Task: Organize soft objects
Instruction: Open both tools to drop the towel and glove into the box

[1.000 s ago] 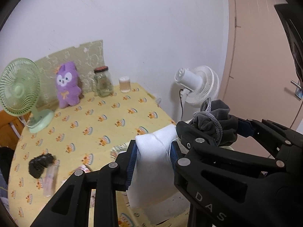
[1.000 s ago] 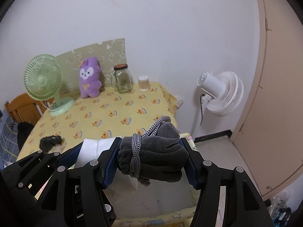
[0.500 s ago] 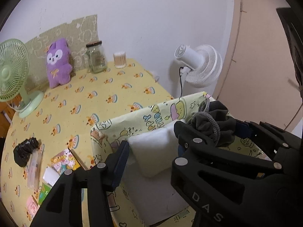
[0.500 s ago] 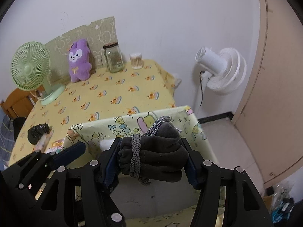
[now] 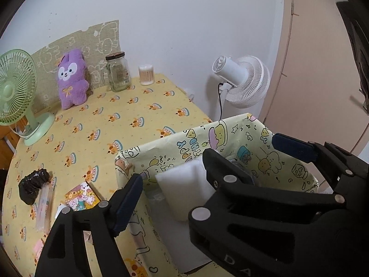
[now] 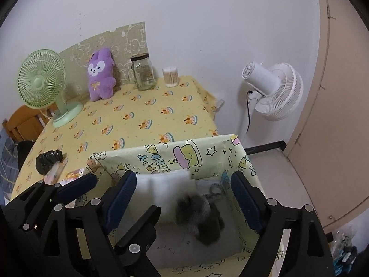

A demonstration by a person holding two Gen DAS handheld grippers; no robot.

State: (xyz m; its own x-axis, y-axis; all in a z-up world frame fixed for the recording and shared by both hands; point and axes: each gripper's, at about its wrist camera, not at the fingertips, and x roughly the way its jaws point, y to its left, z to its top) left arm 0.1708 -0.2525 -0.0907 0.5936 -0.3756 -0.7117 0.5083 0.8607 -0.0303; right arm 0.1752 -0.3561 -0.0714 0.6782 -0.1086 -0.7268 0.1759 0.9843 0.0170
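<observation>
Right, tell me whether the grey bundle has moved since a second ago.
Yes. The grey bundle has dropped out from between the right gripper's opening jaws and now sits blurred, low inside the patterned box, beside the white foam.

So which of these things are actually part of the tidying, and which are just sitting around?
Part of the job:
- patterned fabric bin
- white soft pad, in the bin
- grey bundle, blurred, over the bin
- left tongs, right tongs, both opening

Lying about:
- purple plush
- green fan
- glass jar
- white fan
</observation>
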